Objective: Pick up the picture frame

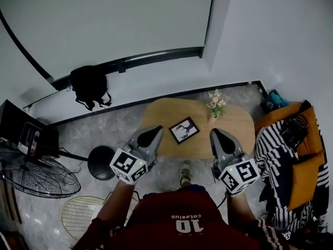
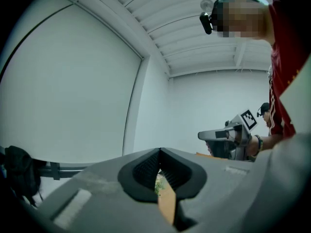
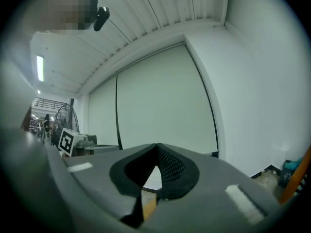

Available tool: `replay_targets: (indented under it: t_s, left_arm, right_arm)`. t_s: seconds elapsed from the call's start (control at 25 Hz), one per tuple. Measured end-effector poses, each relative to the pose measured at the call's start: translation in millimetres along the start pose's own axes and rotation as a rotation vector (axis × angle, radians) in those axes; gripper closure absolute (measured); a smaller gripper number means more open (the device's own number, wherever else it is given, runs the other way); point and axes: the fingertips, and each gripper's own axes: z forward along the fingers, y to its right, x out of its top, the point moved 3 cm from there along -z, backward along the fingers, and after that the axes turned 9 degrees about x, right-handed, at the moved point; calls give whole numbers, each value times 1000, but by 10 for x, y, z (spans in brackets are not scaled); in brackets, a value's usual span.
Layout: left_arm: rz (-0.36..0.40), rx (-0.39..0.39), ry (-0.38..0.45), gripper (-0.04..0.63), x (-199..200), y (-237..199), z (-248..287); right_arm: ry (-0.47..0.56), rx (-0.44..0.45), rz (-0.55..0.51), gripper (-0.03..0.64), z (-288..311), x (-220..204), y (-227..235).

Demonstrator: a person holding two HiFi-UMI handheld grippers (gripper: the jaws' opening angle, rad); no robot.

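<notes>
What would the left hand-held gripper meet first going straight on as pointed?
Probably the flowers on the wooden table; height is unclear, so the left hand-held gripper may pass over them.

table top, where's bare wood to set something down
Bare wood on the table at the far-left corner behind the picture frame, and at the right end past the flower vase. Crowded in the middle, between frame and vase.

Lighting: dim, even, cool indoor light; 1 ceiling strip lamp [image 3: 40, 68] glows at left of the right gripper view. Shadows: soft, faint. Distortion: strong fisheye bending, dark corners in all 3 views. Focus: nearest foreground blurred.
</notes>
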Motion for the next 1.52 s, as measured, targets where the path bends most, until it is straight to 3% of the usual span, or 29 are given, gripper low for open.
replay_targets:
  t_s: [0.36,0.48,0.64,0.84,1.08,1.32,1.52]
  left_arm:
    - [83,-13,-1,586,-39,-99,479]
    - [71,-10,-9,515,-101,-108,545]
    - [104,-33,-77,464,-280,-170,654]
    - [120,-67,-135,459,-468,-180,919]
    - [165,-149,-224,459,-1065,-312,1387]
    - [313,-198,-302,459,-1865,-493,1889]
    - [315,-235,-390,459,-2563,-650,2277]
  right_arm:
    - [-12,4,18,623,198,-1,405]
    - [-20,-9,25,624,163,-44,476]
    - [-25,-28,38,624,194,-102,571]
    - [-50,-68,28,623,211,-245,801]
    - [-82,-117,74,623,246,-455,1176]
    - [-117,-144,118,624,395,-739,1579]
    - [-157,-147,144,623,512,-1012,1878]
